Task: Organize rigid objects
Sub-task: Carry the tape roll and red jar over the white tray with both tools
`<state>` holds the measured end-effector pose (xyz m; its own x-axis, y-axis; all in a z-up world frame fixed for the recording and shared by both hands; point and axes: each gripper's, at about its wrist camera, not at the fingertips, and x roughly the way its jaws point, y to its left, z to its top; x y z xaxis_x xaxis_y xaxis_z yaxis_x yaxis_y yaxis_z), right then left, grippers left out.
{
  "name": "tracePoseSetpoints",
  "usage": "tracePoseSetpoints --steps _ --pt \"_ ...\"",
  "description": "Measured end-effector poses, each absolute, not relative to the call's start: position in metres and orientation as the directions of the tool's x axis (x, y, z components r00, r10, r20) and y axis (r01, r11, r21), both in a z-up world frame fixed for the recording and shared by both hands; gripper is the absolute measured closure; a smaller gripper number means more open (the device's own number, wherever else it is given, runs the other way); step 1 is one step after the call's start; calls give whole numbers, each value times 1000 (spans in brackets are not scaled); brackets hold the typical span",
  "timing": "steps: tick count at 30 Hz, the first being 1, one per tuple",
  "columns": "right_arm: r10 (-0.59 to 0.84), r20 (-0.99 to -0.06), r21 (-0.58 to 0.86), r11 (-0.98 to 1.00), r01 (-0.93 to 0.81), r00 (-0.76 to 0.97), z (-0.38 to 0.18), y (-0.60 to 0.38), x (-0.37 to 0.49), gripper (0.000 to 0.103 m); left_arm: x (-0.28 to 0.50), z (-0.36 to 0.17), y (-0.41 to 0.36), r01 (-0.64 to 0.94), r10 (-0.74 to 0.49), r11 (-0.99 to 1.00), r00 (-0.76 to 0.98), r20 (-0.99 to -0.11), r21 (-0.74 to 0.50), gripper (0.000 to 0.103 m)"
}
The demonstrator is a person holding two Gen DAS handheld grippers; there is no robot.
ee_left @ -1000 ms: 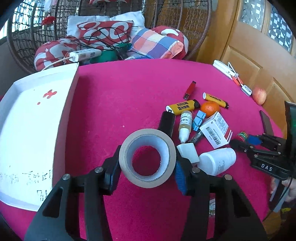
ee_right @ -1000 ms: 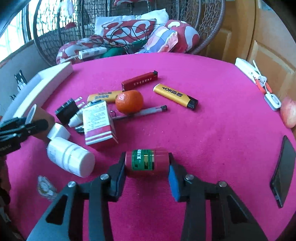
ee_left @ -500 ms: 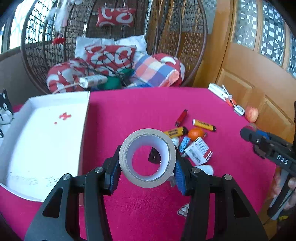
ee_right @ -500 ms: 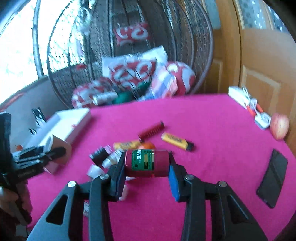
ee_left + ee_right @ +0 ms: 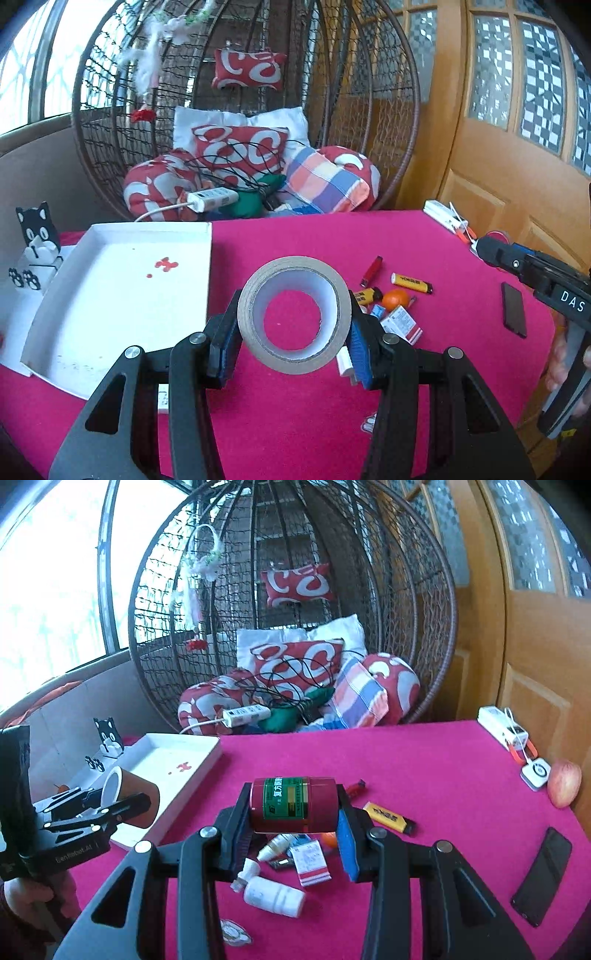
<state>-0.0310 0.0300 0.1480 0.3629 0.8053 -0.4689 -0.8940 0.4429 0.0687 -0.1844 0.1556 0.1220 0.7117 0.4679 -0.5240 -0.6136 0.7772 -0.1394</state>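
Home sunroom or living area: wicker egg chair (image 5: 243, 110) with cushions (image 5: 240, 147) beyond the tongs, panelled wooden door (image 5: 517, 166) right, window (image 5: 48, 602) left.

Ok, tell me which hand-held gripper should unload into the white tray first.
Left, probably. The left hand-held gripper holds the tape roll right beside the white tray; the right hand-held gripper, clamping the red jar, hangs over the clutter, farther away.

black gripper (image 5: 294, 345) frames, blue pads (image 5: 359, 347), silver screws
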Motion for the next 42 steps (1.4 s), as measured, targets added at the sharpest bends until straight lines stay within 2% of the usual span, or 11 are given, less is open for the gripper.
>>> tracePoseSetpoints --steps 14,30,42 --pt "839 -442 43 374 -926 318 165 64 -58 63 -221 127 176 -676 530 719 685 -500 -165 54" --pt "844 -492 62 280 -958 215 167 135 -83 63 -267 130 223 -766 612 616 612 -501 -183 54" --pt "828 -545 53 194 -980 134 153 205 -114 63 -276 126 309 -825 619 540 526 -584 -170 54"
